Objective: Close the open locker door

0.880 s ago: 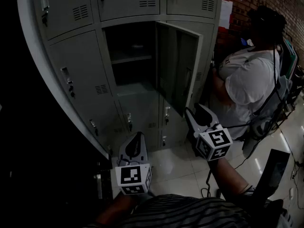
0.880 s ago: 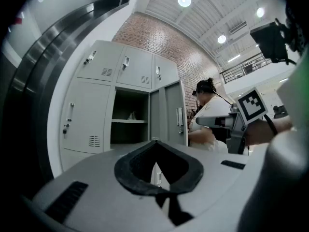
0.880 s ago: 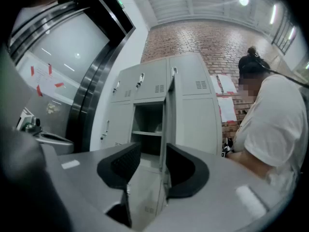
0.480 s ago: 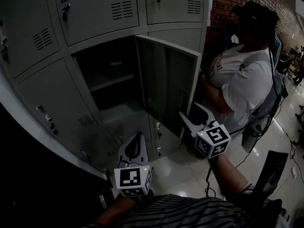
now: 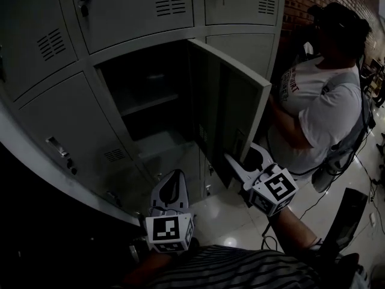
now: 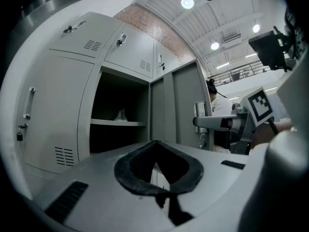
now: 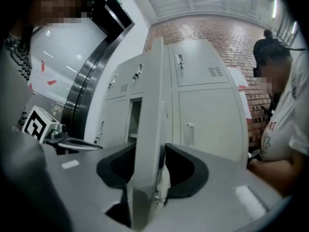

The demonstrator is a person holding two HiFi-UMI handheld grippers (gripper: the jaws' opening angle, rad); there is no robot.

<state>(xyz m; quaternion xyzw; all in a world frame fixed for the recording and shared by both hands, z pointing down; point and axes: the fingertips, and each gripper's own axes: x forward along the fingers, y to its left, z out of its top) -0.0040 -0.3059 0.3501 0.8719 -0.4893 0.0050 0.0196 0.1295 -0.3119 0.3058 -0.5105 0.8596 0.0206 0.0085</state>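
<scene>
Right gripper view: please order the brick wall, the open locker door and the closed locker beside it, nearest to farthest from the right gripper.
1. The open locker door: its edge stands between the jaws of the right gripper.
2. The closed locker: right of the door, just behind it.
3. The brick wall: top, behind the lockers.
</scene>
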